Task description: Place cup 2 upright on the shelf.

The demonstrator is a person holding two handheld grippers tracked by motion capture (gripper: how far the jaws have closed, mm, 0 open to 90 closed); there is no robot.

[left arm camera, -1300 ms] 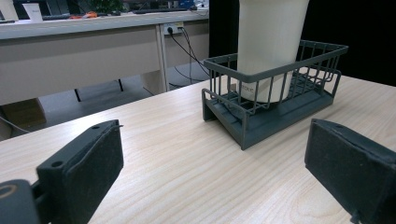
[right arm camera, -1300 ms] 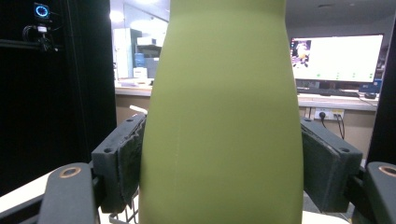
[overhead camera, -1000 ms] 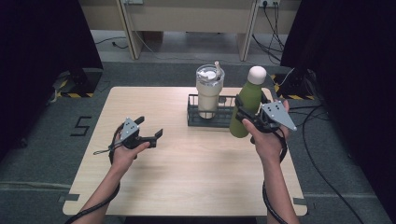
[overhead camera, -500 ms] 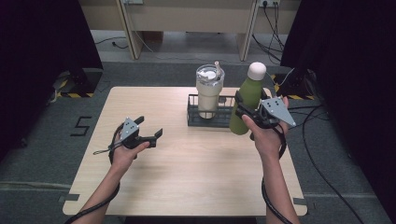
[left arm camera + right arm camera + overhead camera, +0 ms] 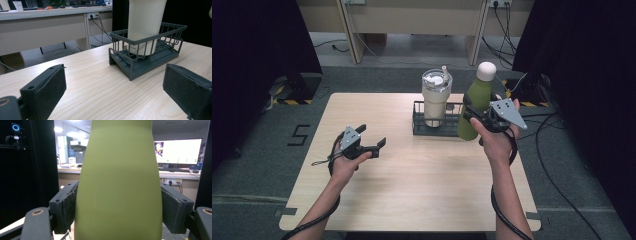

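Currently: placing bottle [image 5: 475, 104] (green, upright) by the basket [image 5: 439, 128]
Right gripper [image 5: 473, 118]: jaws clamped on bottle
Left gripper [image 5: 374, 145]: jaws apart, idle
Advice: keep it vertical, lower beside the tumbler [image 5: 435, 97]

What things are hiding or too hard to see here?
- Green bottle: top and bottom cut off by the right gripper view's edges.
- Tumbler: top cut off in the left gripper view; its small print is too tiny to read.
- Wire basket: right end hidden behind the bottle in the high view.
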